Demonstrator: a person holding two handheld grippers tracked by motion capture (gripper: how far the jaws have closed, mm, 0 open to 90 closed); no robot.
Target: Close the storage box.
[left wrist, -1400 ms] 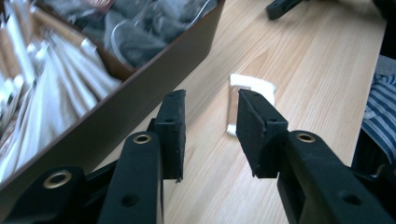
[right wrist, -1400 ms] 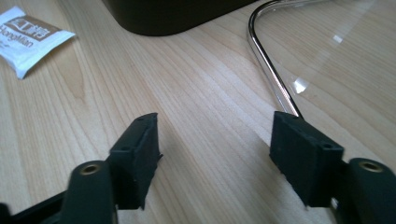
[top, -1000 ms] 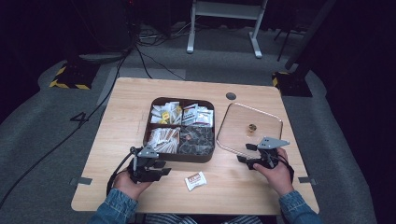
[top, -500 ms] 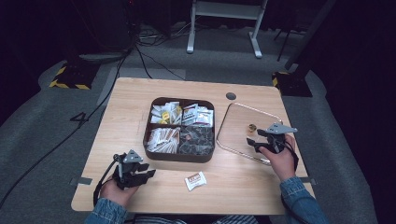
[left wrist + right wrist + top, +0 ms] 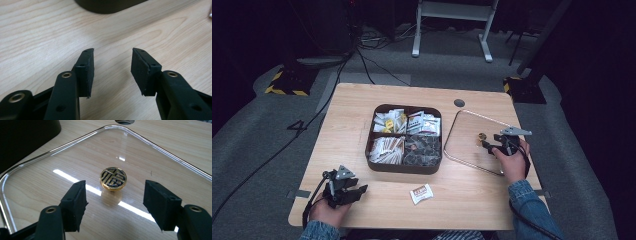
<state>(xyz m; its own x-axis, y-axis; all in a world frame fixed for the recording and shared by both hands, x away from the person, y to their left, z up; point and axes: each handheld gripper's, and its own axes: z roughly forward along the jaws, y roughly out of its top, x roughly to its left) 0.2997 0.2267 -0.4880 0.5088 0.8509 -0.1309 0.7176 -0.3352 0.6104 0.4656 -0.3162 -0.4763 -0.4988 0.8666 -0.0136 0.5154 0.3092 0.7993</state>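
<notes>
Our right gripper (image 5: 113, 200) hovers with jaws apart, closing in; the glass lid's (image 5: 162, 152) gold knob (image 5: 113, 178) sits just ahead between them. We should advance, centre the pads, then squeeze squarely. Our left gripper (image 5: 112, 72) stands open, empty.

The high view looks forward and down from above the person's side, far enough to take in the whole table (image 5: 362, 105). The left gripper view rides just behind the left gripper (image 5: 112, 72), low over bare wood, with the dark tray's (image 5: 107, 5) wall just ahead. The right gripper view sits close behind the right gripper (image 5: 115, 202) (angled down), facing the glass lid (image 5: 50, 170) and its gold knob (image 5: 113, 178), which the high view shares.
</notes>
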